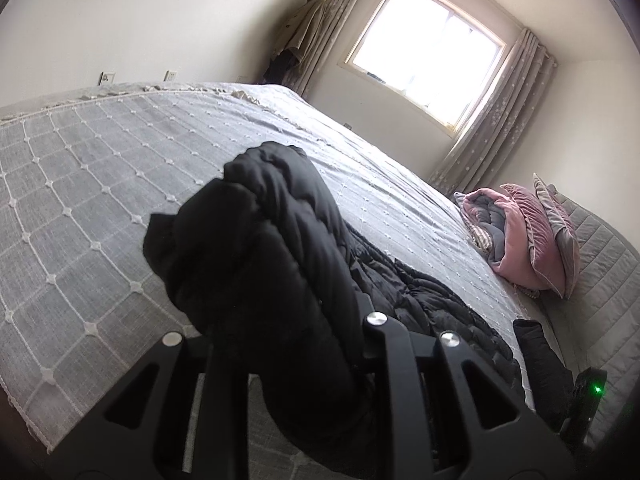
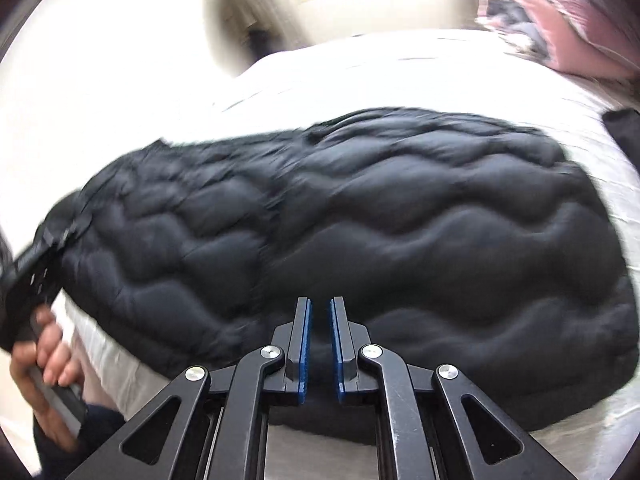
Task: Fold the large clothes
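Left tool: clamped on a lifted bunch of jacket.
Right tool: slightly apart, empty, at the near hem.
Advice: fold is best laid squarely ahead on the bed.

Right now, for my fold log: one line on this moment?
left gripper: shut on black jacket, lifted | right gripper: narrow gap, empty | jacket on bed

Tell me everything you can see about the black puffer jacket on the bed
The black quilted puffer jacket looks padded, with wavy stitched channels. Its body lies spread across the grey grid-patterned bedspread. The left gripper is shut on one bunched part, lifted off the bed. The right gripper, narrowly parted, sits at its near edge.
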`<state>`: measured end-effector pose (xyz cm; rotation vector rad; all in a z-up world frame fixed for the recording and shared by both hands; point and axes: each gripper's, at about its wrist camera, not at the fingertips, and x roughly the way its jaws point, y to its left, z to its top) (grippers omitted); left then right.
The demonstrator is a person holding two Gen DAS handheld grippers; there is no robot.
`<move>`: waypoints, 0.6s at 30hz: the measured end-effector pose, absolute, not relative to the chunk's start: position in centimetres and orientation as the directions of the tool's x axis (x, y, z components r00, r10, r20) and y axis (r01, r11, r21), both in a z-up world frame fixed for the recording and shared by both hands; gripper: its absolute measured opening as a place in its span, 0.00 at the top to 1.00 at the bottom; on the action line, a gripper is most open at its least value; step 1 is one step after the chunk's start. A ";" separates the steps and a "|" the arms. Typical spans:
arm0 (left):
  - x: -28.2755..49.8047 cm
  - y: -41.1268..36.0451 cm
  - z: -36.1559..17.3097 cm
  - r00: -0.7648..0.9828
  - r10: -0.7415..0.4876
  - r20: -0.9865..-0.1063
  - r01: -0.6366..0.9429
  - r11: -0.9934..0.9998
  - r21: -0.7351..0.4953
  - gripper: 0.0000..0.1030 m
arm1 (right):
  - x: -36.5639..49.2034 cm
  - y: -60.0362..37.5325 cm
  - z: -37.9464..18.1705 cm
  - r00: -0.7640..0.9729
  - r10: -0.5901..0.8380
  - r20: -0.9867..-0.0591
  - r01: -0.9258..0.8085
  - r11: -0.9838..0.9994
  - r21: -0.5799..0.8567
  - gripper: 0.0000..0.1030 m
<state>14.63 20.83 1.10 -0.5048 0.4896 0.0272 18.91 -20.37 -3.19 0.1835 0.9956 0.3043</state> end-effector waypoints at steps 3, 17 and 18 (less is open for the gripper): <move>14.5 20.0 2.0 0.898 -0.100 -0.429 -0.115 0.887 -0.447 0.80 | 19.5 -23.6 -2.9 0.542 0.316 -0.779 -0.094 0.944 0.317 0.90; 12.6 9.6 8.6 0.944 -0.220 -0.248 0.172 0.965 -0.199 0.81 | 20.6 -23.7 -2.4 0.572 0.335 -0.749 -0.101 0.935 0.341 0.90; 12.6 8.5 9.0 0.942 -0.230 -0.246 0.190 0.966 -0.175 0.81 | 20.5 -24.4 -2.1 0.582 0.325 -0.745 -0.084 0.936 0.343 0.90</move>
